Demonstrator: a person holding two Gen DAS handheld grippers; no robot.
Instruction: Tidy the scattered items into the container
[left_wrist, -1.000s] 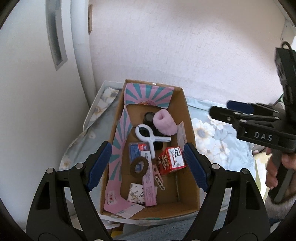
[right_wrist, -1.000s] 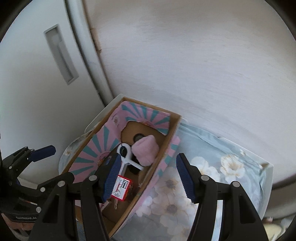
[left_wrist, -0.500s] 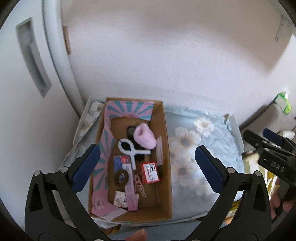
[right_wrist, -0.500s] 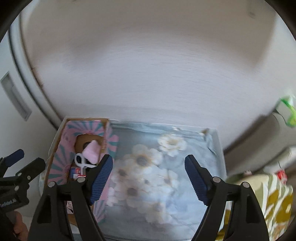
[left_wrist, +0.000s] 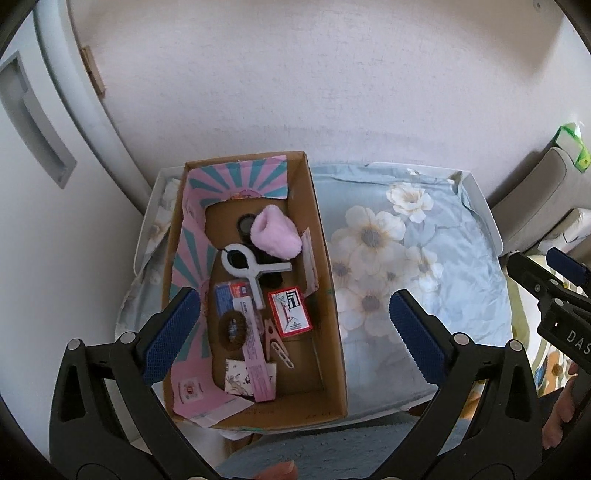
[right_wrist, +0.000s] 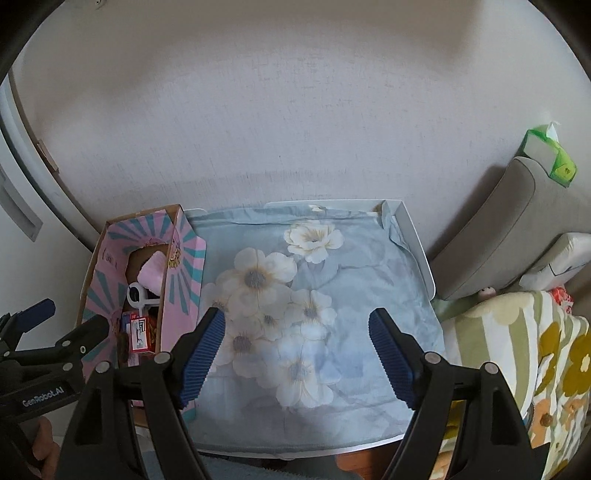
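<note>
With every bit sitting in the box (left_wrist: 334, 295) now – clip, pink sock, matchbox etc. – you look done: cloth (right_wrist: 332, 295) bare, left gripper (left_wrist: 295, 332) & right gripper (right_wrist: 295, 354) both spread, nothing between.
</note>
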